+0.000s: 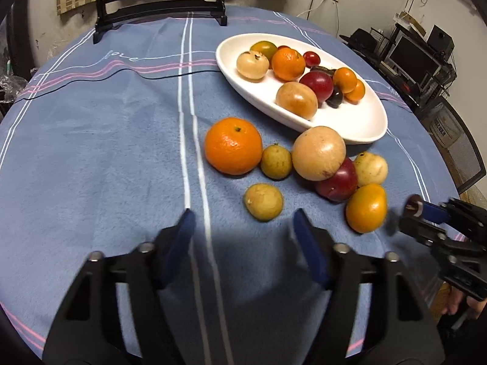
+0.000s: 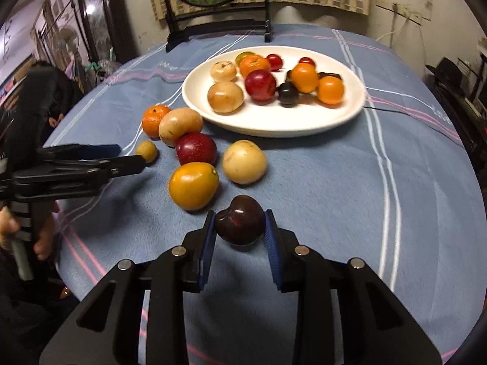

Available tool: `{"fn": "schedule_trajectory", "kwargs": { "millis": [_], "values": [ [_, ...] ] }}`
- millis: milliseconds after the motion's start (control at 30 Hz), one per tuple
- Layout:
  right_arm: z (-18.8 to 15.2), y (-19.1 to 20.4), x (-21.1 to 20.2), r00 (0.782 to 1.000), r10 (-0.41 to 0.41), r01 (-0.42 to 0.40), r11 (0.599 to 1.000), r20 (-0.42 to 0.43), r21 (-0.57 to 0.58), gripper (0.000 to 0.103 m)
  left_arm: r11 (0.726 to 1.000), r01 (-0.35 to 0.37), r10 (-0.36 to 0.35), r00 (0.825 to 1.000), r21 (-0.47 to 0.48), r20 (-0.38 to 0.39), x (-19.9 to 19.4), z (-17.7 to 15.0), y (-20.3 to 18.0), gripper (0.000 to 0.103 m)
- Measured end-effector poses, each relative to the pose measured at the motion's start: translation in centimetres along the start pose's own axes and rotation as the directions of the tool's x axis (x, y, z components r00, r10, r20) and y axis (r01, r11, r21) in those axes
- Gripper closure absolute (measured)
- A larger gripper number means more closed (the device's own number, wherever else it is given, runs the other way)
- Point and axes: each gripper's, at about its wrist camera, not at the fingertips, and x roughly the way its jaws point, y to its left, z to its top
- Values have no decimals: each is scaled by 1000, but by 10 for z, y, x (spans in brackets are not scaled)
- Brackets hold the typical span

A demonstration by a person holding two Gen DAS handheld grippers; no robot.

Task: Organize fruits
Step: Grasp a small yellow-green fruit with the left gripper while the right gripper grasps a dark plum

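Note:
My right gripper (image 2: 240,216) is shut on a dark purple plum (image 2: 240,225) that rests on the blue cloth. Just beyond it lie an orange-yellow fruit (image 2: 193,185), a pale yellow fruit (image 2: 245,161) and a red plum (image 2: 196,149). My left gripper (image 1: 243,216) stands open, low over the cloth. A small yellow fruit (image 1: 263,202) lies just ahead of its tips, touching neither pad. Farther on lie a mandarin (image 1: 232,146), a small greenish fruit (image 1: 275,161) and a large tan fruit (image 1: 318,153). The white oval plate (image 1: 359,121) behind them holds several fruits.
A black stand with a round screen (image 1: 158,3) sits at the table's far edge, and a thin black cable (image 1: 91,82) crosses the cloth. In the right wrist view the left gripper (image 2: 131,155) reaches in from the left, held by a person's hand (image 2: 42,243). Shelves with electronics (image 1: 417,57) stand beyond the table.

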Motion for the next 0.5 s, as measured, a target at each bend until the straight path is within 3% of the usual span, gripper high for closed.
{"fn": "schedule_trajectory", "kwargs": {
  "millis": [67, 200, 267, 333, 500],
  "values": [
    [-2, -3, -4, 1000, 15, -15, 1000, 7, 17, 71, 1000, -8, 8, 1000, 13, 10, 3, 3, -4, 51],
    [-3, -6, -7, 999, 45, -45, 998, 14, 37, 71, 999, -12, 12, 1000, 33, 13, 9, 7, -9, 57],
    [-3, -6, -8, 998, 58, -59, 997, 17, 45, 71, 999, -19, 18, 1000, 45, 22, 8, 6, -11, 70],
    [-3, -6, -8, 998, 62, -63, 997, 18, 50, 71, 999, -11, 9, 1000, 43, 25, 5, 5, -12, 75],
    [-2, -7, -12, 998, 64, -65, 996, 28, 60, 71, 999, 8, -9, 1000, 35, 18, -2, -1, -11, 76]
  ]
}}
